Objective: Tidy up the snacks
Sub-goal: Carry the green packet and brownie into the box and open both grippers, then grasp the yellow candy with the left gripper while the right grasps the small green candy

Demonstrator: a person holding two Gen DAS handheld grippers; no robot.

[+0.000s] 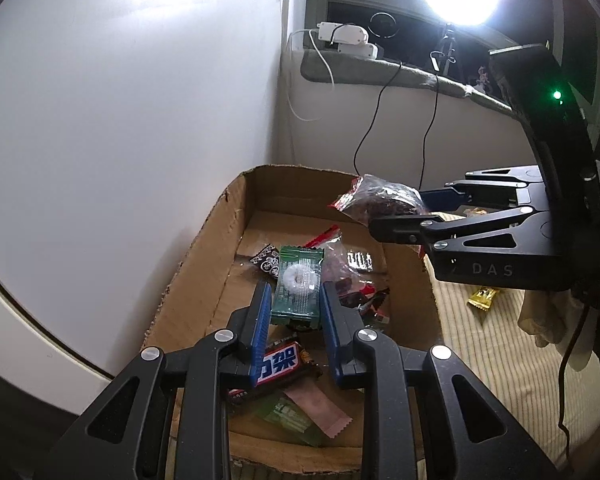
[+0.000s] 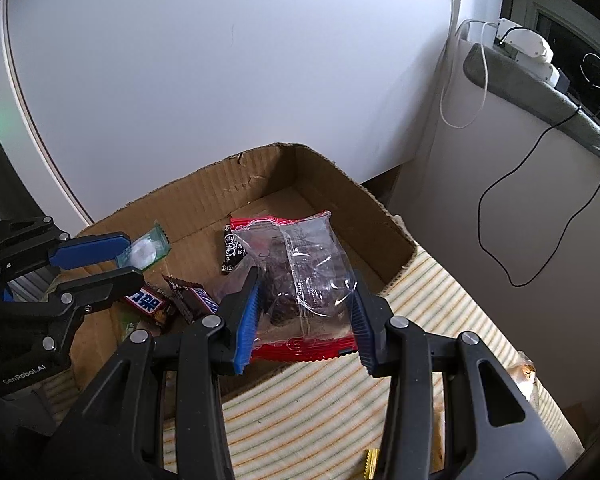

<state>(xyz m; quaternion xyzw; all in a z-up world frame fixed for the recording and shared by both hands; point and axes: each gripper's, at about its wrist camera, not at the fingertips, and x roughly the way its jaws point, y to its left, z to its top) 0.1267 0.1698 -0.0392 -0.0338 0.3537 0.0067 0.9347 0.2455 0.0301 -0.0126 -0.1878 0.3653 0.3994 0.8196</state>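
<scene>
White wall and a window ledge strung with cables framed the scene as I worked both tongs over a shallow cardboard box [image 1: 204, 264] set on a striped mat [image 1: 480, 344]. My left tongs [image 1: 294, 312] were clenched on a green mint packet [image 1: 299, 286], its clear window showing a white ring candy, held above the snacks already lying in the box: a Snickers bar [image 1: 280, 362], a pink wrapper [image 1: 320, 408], a black patterned sachet [image 1: 266, 262] and other dark wrappers I could not read. My right tongs [image 2: 302, 312] were grasping a clear, red-edged bag of dark dried fruit [image 2: 300, 276] by its sides, carried over the box's near right corner. In my judgement both packets were held high and tipped toward the box so they could be let go straight onto the pile, gathering loose snacks into one container. The mint packet sat squarely between the left pads, its top poking past the tips; the fruit bag bulged between the right pads, its red bottom seam hanging toward the wrist. One yellow-wrapped sweet [image 1: 484, 298] lay outside the box on the mat, not yet collected.
</scene>
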